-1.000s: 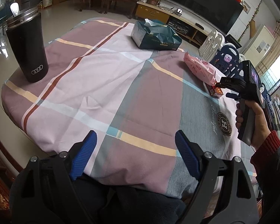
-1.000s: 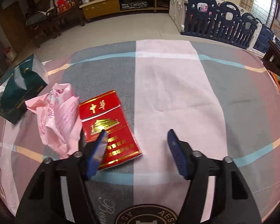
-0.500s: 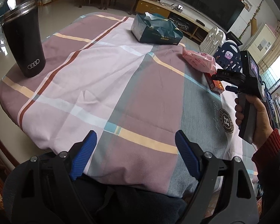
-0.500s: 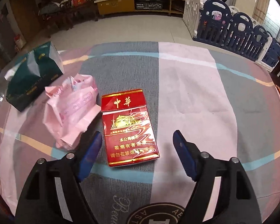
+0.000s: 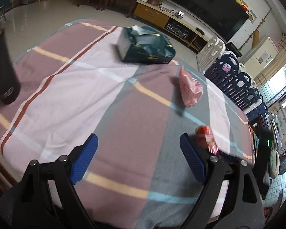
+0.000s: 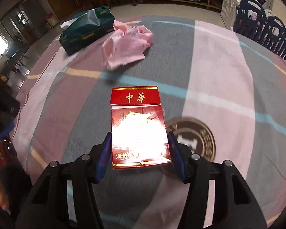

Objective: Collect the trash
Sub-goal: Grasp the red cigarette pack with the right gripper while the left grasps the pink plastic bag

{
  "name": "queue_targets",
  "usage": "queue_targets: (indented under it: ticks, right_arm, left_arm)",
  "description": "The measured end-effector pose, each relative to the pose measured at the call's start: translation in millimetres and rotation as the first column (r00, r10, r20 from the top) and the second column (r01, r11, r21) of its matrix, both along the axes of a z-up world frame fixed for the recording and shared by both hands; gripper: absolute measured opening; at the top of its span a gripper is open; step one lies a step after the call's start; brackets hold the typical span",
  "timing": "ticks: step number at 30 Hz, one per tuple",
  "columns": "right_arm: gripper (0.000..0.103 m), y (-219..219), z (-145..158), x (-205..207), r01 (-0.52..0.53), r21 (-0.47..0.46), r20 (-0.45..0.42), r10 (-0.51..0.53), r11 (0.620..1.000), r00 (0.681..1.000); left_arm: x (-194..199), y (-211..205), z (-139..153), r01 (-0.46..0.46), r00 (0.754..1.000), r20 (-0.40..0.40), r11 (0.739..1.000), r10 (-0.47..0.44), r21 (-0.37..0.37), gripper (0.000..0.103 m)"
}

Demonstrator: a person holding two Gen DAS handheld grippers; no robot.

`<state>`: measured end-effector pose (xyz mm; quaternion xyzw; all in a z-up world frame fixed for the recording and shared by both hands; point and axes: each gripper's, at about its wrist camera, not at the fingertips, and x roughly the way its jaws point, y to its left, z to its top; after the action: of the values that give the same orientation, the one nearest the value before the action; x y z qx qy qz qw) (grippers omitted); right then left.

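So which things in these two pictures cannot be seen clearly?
- Red cigarette pack: right wrist view, glare whitens the lower print.
- Black tumbler: left wrist view, cut off by the left edge, logo blurred.
- Crumpled pink plastic bag: print blurred.

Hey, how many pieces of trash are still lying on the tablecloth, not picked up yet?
1: the crumpled pink wrapper, lying beside the green tissue box. The red cigarette pack is already gripped in the right claw. More may lie outside both views.
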<state>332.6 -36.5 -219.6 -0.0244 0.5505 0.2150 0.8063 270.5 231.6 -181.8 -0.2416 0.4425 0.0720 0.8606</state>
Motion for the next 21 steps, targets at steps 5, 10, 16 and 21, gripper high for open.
queue_targets:
  ticks: [5, 10, 16, 21]
  right_arm:
    - [0.057, -77, 20, -54, 0.184, 0.095, -0.035, -0.181, 0.978, 0.983]
    - [0.057, -138, 28, -96, 0.36, 0.16, -0.066, -0.354, 0.919, 0.933]
    - [0.057, -156, 45, -116, 0.422, 0.195, -0.039, -0.423, 0.885, 0.905]
    - [0.057, -151, 70, -129, 0.402, 0.197, 0.043, -0.417, 0.894, 0.908]
  left_arm:
    - [105, -55, 0, 0.134, 0.991, 0.012, 0.99, -0.134, 0.036, 0.094]
    - [186, -105, -31, 0.242, 0.968, -0.107, 0.958, -0.228, 0.153, 0.095]
    - [192, -112, -51, 0.28, 0.955, -0.158, 0.942, -0.252, 0.188, 0.025]
    - [130, -107, -7, 0.22, 0.975, -0.04, 0.938, -0.218, 0.268, 0.021]
